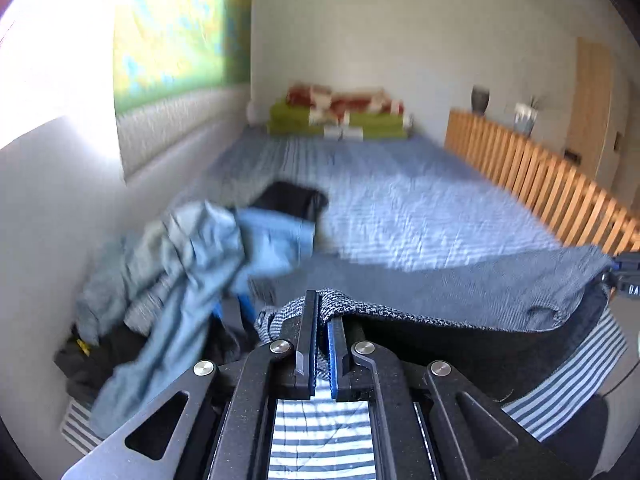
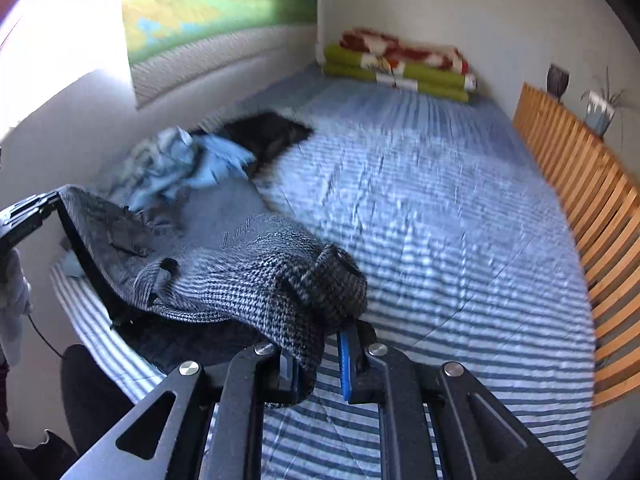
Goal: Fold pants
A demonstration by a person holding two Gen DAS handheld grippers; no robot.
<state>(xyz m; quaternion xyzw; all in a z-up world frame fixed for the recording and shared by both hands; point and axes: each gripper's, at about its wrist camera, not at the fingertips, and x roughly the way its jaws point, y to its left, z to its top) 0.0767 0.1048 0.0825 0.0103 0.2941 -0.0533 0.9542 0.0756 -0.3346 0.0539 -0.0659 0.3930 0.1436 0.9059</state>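
Grey herringbone pants (image 1: pixel 460 284) hang stretched by the waistband between my two grippers, above the blue striped bed (image 1: pixel 400 208). My left gripper (image 1: pixel 323 314) is shut on one end of the waistband, the woven fabric pinched between its pads. My right gripper (image 2: pixel 318 354) is shut on the other end, where the pants (image 2: pixel 240 276) drape over its left finger. The rest of the cloth trails down onto the bed. In the right wrist view the left gripper (image 2: pixel 28 212) shows at the far left edge with the cloth. The right gripper (image 1: pixel 628 276) shows at the right edge of the left wrist view.
A heap of blue and grey clothes (image 1: pixel 180 264) and a black garment (image 1: pixel 288 200) lie by the left wall. Folded green and red blankets (image 1: pixel 340 116) sit at the bed's far end. A wooden slatted rail (image 2: pixel 592 200) runs along the right side.
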